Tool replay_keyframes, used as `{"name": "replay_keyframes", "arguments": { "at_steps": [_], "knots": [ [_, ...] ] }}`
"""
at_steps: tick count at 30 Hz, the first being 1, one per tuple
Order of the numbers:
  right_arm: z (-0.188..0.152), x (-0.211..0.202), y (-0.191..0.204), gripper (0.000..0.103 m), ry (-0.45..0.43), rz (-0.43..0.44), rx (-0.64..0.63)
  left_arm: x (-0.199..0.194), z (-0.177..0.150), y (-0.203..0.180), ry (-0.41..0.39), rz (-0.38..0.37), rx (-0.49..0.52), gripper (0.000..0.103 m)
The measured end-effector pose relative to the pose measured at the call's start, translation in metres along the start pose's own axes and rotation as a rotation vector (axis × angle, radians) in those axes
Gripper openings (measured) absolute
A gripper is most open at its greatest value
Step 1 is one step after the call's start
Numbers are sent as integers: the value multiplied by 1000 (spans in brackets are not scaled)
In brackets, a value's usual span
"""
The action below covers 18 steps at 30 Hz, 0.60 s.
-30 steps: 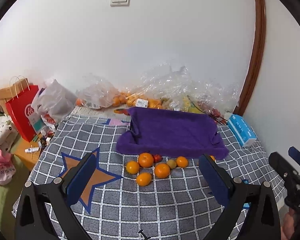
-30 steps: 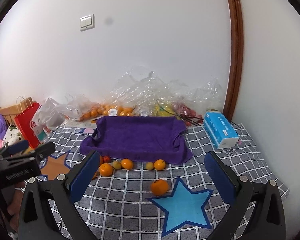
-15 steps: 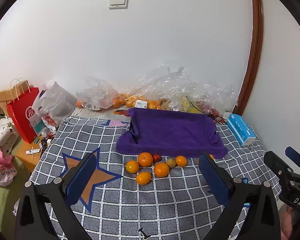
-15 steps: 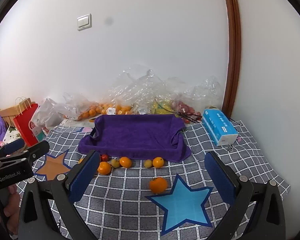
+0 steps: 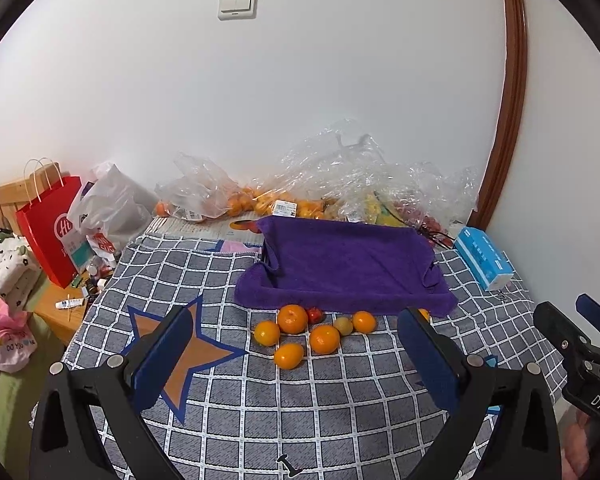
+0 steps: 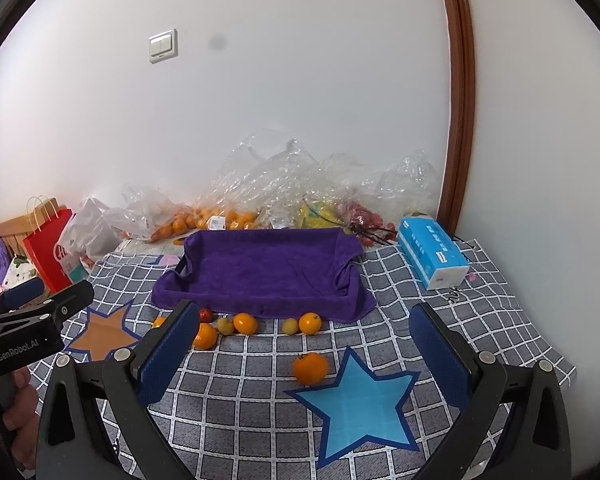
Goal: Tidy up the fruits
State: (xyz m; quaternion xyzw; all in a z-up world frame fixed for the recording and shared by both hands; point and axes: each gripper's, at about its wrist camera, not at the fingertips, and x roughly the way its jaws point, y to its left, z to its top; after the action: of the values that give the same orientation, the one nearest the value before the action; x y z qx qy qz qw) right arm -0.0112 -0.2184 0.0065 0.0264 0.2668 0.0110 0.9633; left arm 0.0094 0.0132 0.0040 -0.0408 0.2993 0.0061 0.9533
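Observation:
A purple towel-lined tray lies on the checked cloth near the wall. Loose fruit sits along its front edge: several oranges such as the large orange, a small red fruit and a greenish one. One orange lies apart, beside the blue star. My left gripper is open, above the cloth short of the fruit. My right gripper is open too, with the lone orange between its fingers' lines but farther off.
Clear plastic bags of oranges and other fruit pile up against the wall. A blue tissue pack lies at the right. A red paper bag and clutter stand off the left edge.
Both grippers have drifted slightly; the fruit sits a little higher in the views. No fruit has moved and both grippers stay open.

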Motion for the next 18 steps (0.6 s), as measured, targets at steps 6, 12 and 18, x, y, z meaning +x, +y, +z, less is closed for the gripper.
{"name": "replay_keyframes", "arguments": {
  "at_steps": [6,12,18],
  "knots": [
    [0,0,-1,103,-2,-2,-3,-1,0,-1,-1,0,2,102],
    [0,0,0,103,3,-1,-2,-2,1,-2,-3,0,6,102],
    [-2,0,0,103,8,0,3,-5,2,-4,-9,8,10,102]
  ]
}}
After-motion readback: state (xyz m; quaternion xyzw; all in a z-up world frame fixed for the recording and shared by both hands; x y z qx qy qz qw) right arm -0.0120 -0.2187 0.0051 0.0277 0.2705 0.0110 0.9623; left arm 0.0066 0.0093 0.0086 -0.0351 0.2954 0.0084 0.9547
